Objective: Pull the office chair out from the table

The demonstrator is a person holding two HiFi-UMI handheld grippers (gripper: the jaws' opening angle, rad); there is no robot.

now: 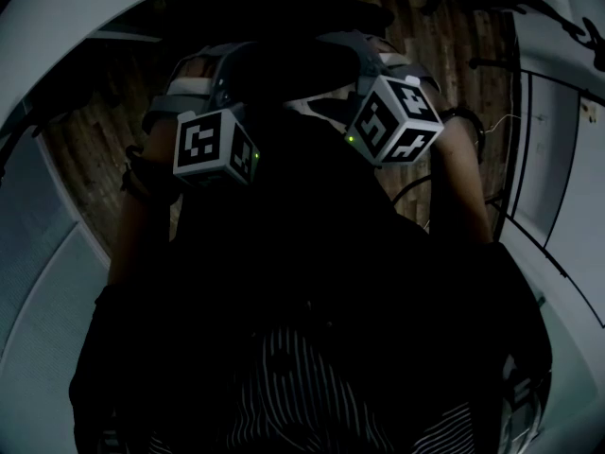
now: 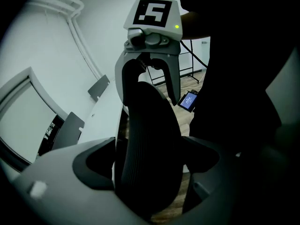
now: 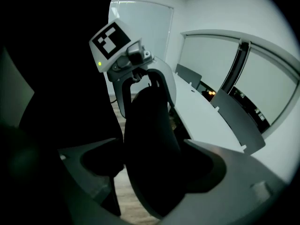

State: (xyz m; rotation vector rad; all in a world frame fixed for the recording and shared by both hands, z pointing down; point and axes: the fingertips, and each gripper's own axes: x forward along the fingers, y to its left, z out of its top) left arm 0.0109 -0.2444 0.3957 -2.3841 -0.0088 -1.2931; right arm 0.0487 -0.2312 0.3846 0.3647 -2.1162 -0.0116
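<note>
Both grippers sit astride the top rim of the office chair [image 2: 150, 121]. The left gripper [image 2: 147, 165] and right gripper [image 3: 154, 165] each have jaws spread wide w/ the dark ribbed back btwn them, and nothing is clamped yet as far as the views show. The chair is tucked in, its back just beside the edge of the white table [image 2: 105, 109]; seat & base are hidden. To do this step well: close both sets of pads on the rim together at approx. even height, then draw straight back toward the body w/o lifting. A lopsided pull prob. swivels the chair, and a high tug could tip it. It likely needs a firm squeeze, since the back is thick & rounded and may slip. The floor [image 1: 80, 159] is wood plank, so castors should roll easily. Room: dim, w/ curved glass walls [image 3: 211, 62], grey panels [image 3: 236, 121] standing along the table, and a small lit screen [image 2: 189, 101] low down beyond the chair.
</note>
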